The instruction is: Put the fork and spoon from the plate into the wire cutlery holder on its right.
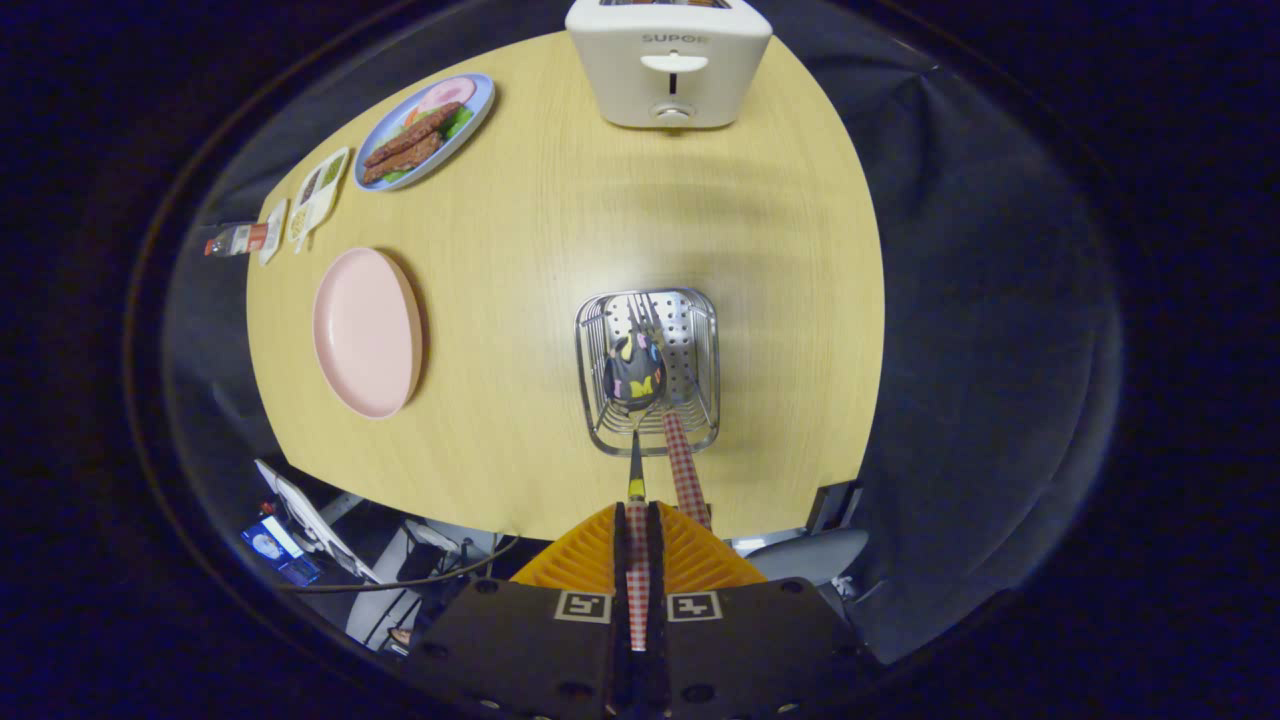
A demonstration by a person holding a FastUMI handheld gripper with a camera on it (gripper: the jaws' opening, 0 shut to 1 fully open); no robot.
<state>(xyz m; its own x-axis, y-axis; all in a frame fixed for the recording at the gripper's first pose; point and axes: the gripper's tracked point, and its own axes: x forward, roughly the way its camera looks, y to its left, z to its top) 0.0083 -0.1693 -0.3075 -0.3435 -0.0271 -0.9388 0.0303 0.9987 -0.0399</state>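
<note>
My gripper (637,510) is shut on the red-and-white checked handle of the spoon (635,377), held above the wire cutlery holder (707,345). The spoon hangs straight down from the fingers, and its shiny bowl is inside the holder's rim. The fork (684,470) stands in the holder, just right of the spoon. Its checked handle leans out over the near rim toward my fingers, and its tines rest on the perforated bottom. Left of the holder lies the pink plate (365,332), with nothing on it.
A white toaster (668,62) stands at the far edge of the round wooden table (520,250). A blue plate of food (425,130), small packets (318,190) and a little bottle (236,240) sit far left. Below the near edge are cables and a chair.
</note>
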